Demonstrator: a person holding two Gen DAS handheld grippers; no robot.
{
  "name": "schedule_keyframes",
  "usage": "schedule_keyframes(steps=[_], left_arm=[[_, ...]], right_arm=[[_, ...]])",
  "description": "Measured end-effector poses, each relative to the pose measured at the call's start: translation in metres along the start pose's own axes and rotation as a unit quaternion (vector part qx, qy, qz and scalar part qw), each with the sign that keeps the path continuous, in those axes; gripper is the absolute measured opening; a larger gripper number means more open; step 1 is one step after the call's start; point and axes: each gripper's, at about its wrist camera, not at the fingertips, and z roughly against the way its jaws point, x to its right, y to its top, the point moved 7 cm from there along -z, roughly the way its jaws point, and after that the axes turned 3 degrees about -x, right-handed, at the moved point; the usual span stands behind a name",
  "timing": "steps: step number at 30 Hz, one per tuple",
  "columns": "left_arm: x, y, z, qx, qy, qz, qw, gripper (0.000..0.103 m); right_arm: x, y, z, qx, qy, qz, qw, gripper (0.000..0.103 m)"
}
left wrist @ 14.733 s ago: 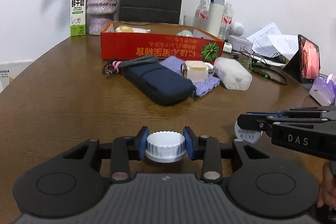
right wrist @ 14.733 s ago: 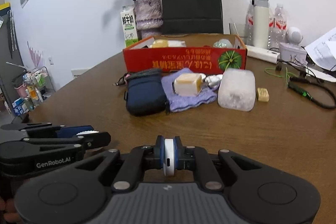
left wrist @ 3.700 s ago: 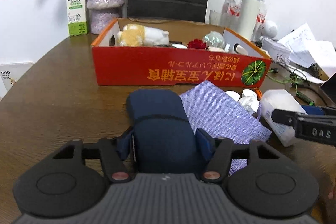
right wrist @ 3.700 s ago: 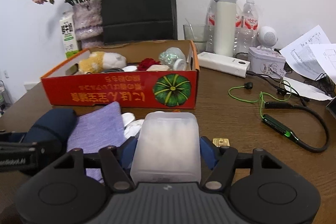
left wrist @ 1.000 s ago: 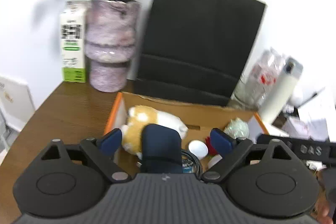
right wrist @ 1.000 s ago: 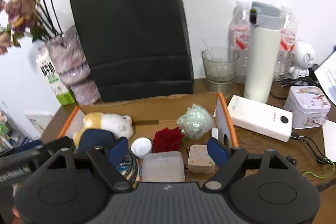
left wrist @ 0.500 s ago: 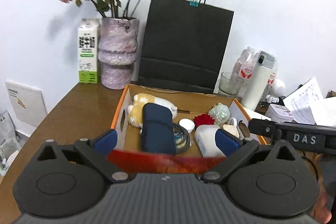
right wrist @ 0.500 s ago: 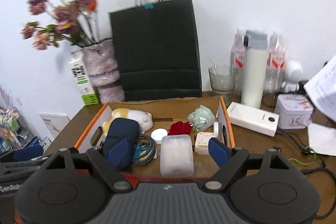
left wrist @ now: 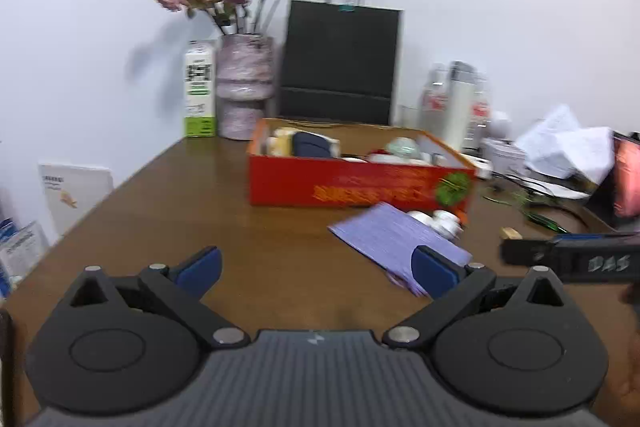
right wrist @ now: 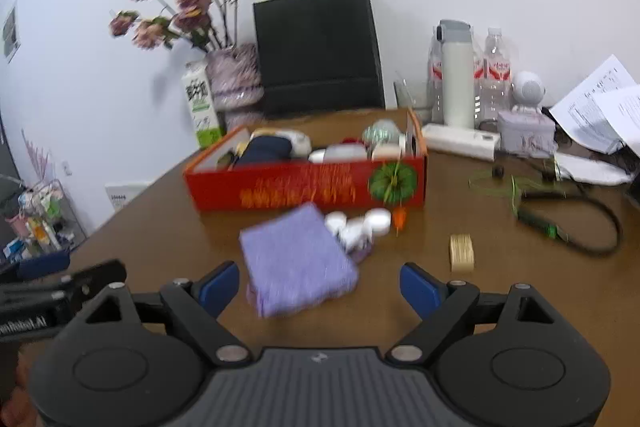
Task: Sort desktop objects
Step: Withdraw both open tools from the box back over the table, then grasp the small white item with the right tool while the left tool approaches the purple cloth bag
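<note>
- Left wrist view: left gripper gaping, empty, jaws just widened; red box far ahead, already holding navy pouch. Approach purple cloth low, square.
- Right wrist view: right gripper released, jaws just spread; purple cloth between tips, untouched. Straddle fully before clamping; spare white caps.

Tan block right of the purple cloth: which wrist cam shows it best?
Right wrist. The tan block lies there in full, apart from the purple cloth, on bare table. In the left wrist view only a blurred sliver shows above the right gripper's finger.
</note>
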Motion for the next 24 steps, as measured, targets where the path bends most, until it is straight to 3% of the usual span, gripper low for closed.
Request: schedule_keyframes(steps=[4, 9, 13, 24], left_arm=[[0.01, -0.023, 0.005, 0.003, -0.016, -0.025, 0.9996, 0.103], [0.012, -0.038, -0.008, -0.041, -0.019, -0.015, 0.9988, 0.103], [0.017, -0.042, -0.005, -0.042, -0.027, -0.023, 0.9985, 0.103], [0.033, -0.053, -0.016, -0.079, -0.038, -0.045, 0.9951, 0.103]], right_arm=[[0.0, -0.027, 0.015, 0.01, -0.011, 0.02, 1.0, 0.087], [0.008, -0.044, 0.02, 0.001, -0.024, 0.023, 0.999, 0.087], [0.015, -0.054, 0.024, 0.0, -0.031, 0.021, 0.999, 0.087], [0.024, -0.052, 0.024, 0.02, -0.011, -0.005, 1.0, 0.087]])
